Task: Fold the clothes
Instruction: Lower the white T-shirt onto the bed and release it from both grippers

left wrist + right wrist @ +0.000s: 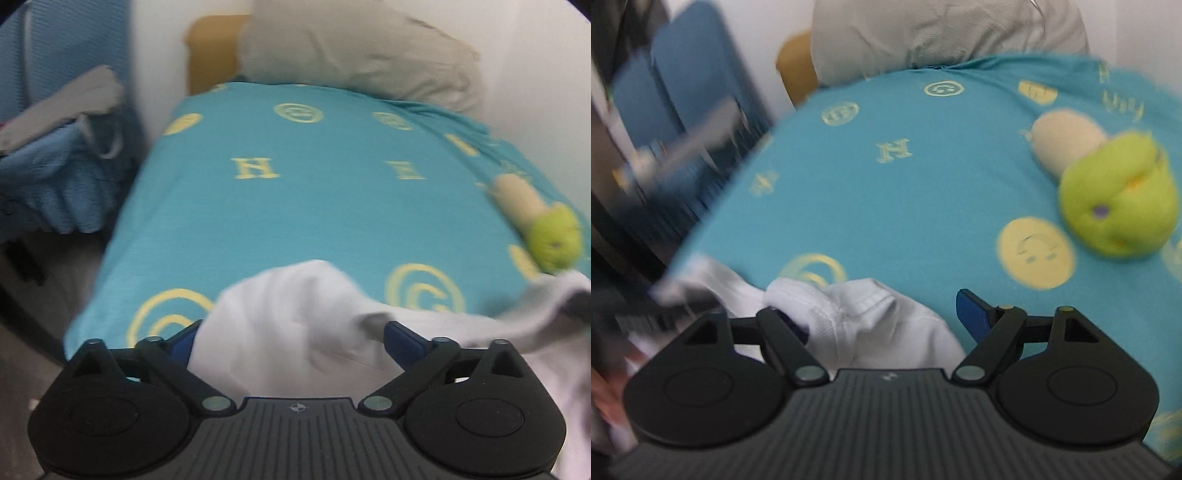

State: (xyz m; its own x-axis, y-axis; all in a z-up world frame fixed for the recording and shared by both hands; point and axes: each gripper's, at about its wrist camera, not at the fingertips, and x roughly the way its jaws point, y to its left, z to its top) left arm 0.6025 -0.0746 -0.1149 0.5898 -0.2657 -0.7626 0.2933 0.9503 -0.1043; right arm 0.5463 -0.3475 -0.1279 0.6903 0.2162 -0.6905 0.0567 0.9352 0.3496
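A white garment (280,325) lies bunched at the near edge of a bed with a teal sheet (314,177). My left gripper (291,339) has its blue pads wide apart with the white cloth heaped between them. In the right wrist view the same white garment (864,321), with a stitched hem, sits between the spread fingers of my right gripper (882,317). Its right blue pad (971,314) is clear of the cloth; the left pad is mostly hidden behind it. Both views are motion-blurred.
A green and beige plush toy (1115,195) lies on the right side of the bed, also in the left wrist view (546,232). A grey pillow (354,51) rests at the headboard. Blue fabric on a chair (62,166) stands left of the bed.
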